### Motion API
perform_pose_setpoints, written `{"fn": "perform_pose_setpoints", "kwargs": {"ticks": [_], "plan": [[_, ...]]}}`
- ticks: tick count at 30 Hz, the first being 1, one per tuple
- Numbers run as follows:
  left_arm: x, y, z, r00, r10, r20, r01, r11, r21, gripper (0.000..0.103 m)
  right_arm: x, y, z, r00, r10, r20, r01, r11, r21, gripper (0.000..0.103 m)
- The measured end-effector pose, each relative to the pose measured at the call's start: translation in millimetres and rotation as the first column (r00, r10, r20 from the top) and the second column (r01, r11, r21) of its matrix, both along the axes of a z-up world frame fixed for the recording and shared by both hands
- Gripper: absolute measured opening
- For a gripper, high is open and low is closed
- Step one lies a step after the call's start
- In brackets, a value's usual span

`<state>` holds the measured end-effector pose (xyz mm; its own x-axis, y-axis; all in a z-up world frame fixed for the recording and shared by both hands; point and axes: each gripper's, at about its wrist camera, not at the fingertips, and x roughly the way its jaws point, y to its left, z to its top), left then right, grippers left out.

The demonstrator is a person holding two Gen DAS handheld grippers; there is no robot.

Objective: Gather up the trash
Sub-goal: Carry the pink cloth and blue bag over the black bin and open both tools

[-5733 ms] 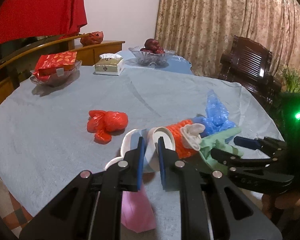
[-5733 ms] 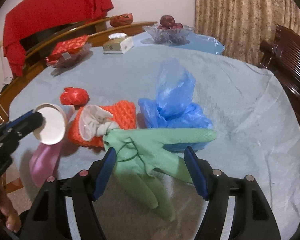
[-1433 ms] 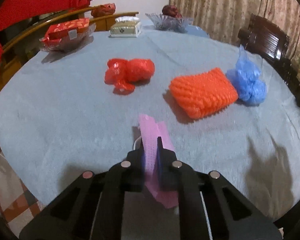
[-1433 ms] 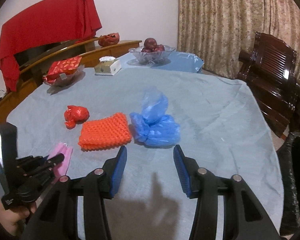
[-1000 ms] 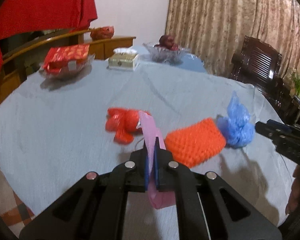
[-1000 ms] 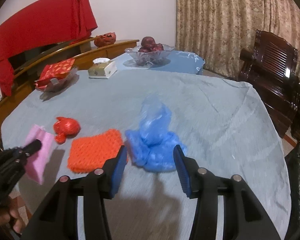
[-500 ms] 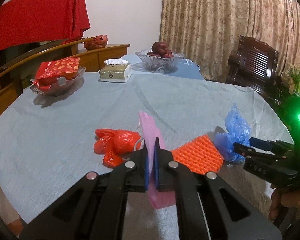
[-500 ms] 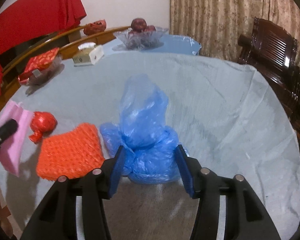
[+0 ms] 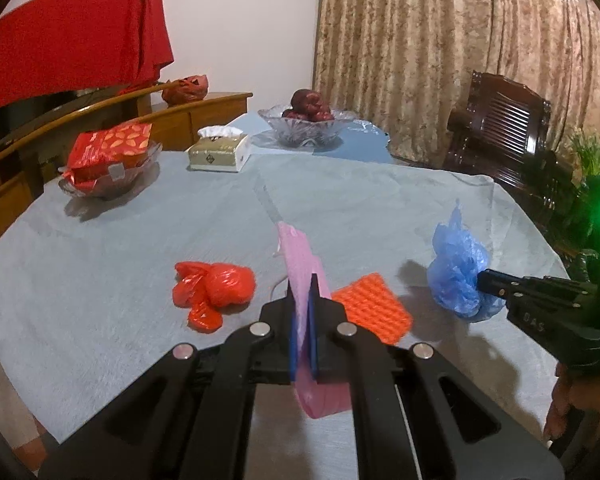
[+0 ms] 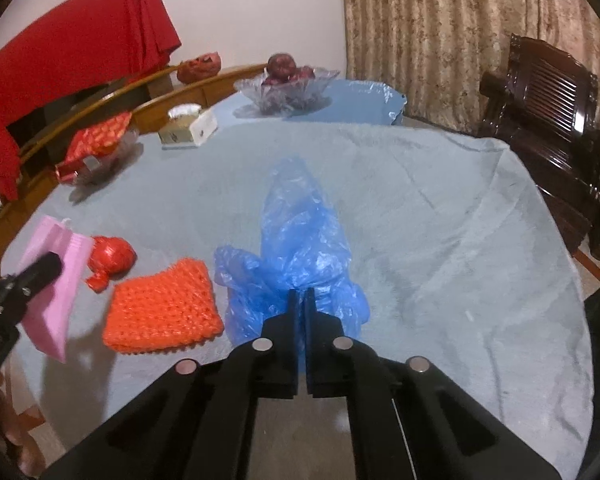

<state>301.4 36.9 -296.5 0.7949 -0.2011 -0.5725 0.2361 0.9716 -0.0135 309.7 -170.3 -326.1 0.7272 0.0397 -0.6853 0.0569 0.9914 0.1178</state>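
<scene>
My left gripper [image 9: 303, 300] is shut on a pink foam sleeve [image 9: 298, 264] and holds it above the table's near edge; the sleeve also shows in the right wrist view [image 10: 56, 280]. My right gripper [image 10: 302, 300] is shut on a crumpled blue plastic bag [image 10: 300, 232], which rests on the blue tablecloth [image 10: 440, 220]; the bag also shows in the left wrist view [image 9: 458, 272]. An orange foam net [image 10: 164, 312] lies left of the bag. A red plastic bag [image 9: 212, 290] lies left of the net.
At the far side stand a glass fruit bowl [image 9: 306, 124], a tissue box [image 9: 218, 154] and a glass dish with a red packet [image 9: 108, 160]. A dark wooden chair [image 9: 504, 128] stands at the right. A wooden sideboard [image 9: 100, 120] runs along the left.
My right gripper has closed on the blue bag, where it was open around it before. My left gripper holds the pink sleeve much as before.
</scene>
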Motion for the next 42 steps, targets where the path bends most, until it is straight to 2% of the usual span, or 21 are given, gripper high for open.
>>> {"fn": "perform_pose_setpoints", "kwargs": {"ticks": [11,22,28,33,42], "plan": [[-28.7,-46.9,30.5,0.998,-0.045,0.037,0.045,0.999,-0.005,0.004,-55.0,-53.8,59.8,0.993,-0.062,0.102,0.064,0.998,-0.012,0.002],[-62.9,-136.2,56.4,0.992,-0.123,0.043,0.124,0.992,-0.021,0.004,-131.4,-148.3,99.9,0.964,-0.207,0.17,0.216,0.976,-0.038,0.002],[-82.1,-191.5,65.6,0.99,-0.139,0.032,0.14,0.99,-0.016,0.004,-169.4,-199.9,109.6,0.941,-0.281,0.187,0.294,0.954,-0.05,0.002],[-98.6,-242.6,66.7,0.981,-0.193,0.013,0.194,0.981,-0.015,0.004,-196.3,-237.4,110.6,0.924,-0.333,0.19,0.349,0.936,-0.056,0.002],[-137.4,-346.0,54.4,0.959,-0.285,-0.009,0.285,0.959,-0.002,0.004,-229.9,-305.2,87.9,0.895,-0.416,0.162,0.43,0.901,-0.057,0.002]]}}
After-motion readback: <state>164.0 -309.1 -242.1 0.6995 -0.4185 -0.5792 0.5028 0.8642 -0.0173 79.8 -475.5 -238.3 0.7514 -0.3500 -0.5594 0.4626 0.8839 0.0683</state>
